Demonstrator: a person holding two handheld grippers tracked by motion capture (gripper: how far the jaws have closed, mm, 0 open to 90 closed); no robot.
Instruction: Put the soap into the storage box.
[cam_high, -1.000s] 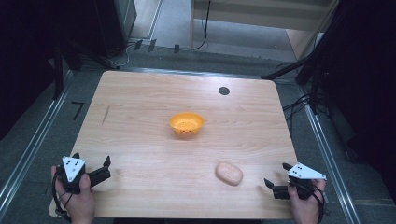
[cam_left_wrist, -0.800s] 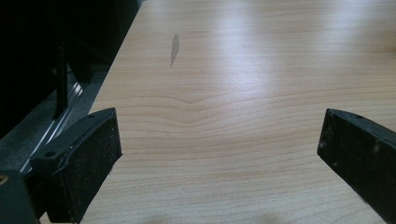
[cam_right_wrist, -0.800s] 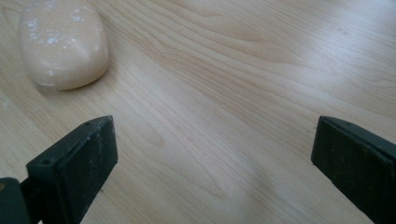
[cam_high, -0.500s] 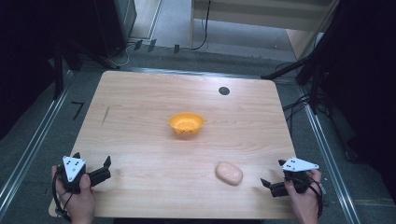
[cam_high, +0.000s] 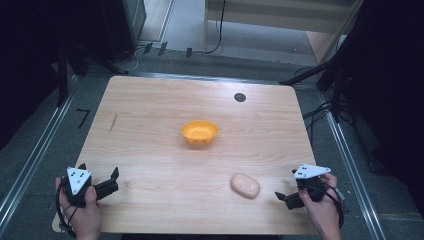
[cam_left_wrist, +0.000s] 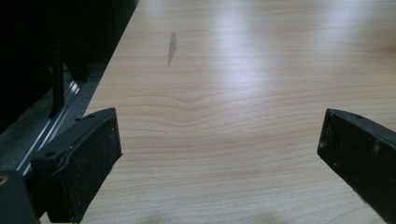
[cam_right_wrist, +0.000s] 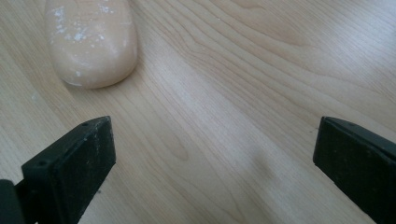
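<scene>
An orange bowl (cam_high: 199, 133) stands upright near the middle of the wooden table (cam_high: 150, 100). A pale peach oval lump (cam_high: 245, 185) with white specks lies at the front right; it also appears at the upper left of the right gripper view (cam_right_wrist: 91, 42). My right gripper (cam_high: 285, 187) sits just right of the lump, apart from it, and is open with bare wood between its jaws (cam_right_wrist: 215, 135). My left gripper (cam_high: 98, 170) rests at the front left corner, also open and holding nothing (cam_left_wrist: 219, 121).
A small black round disc (cam_high: 240, 97) sits in the table top near the far edge. A dark streak (cam_high: 114, 122) marks the wood on the left (cam_left_wrist: 172, 44). Metal rails and dark floor flank the table; its left edge is close to my left gripper.
My right gripper has shifted a little left and forward, closer to the oval lump. The left gripper, the bowl and the lump have stayed put.
</scene>
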